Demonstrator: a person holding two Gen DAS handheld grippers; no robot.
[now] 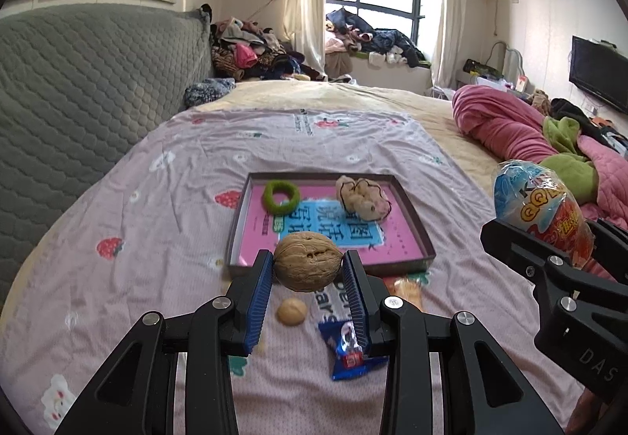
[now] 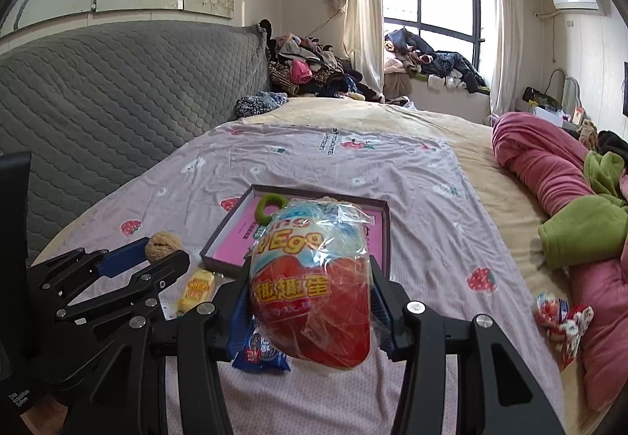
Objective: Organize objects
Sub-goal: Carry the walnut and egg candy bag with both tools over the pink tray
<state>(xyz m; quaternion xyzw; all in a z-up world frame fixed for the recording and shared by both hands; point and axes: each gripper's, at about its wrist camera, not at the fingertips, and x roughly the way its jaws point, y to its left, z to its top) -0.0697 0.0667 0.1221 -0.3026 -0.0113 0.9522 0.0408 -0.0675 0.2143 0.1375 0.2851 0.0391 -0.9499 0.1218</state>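
My left gripper is shut on a brown walnut and holds it above the bedsheet, just short of the near wall of a shallow dark tray with a pink book inside. The tray also holds a green ring and a small beige plush. My right gripper is shut on a wrapped red and blue toy egg, held above the sheet in front of the tray. The left gripper with the walnut shows at the left in the right wrist view.
On the sheet near me lie a smaller walnut, a blue snack packet, a yellow candy and an orange wrapper. A pink quilt and green cloth lie to the right, with small wrapped toys. A grey headboard is on the left.
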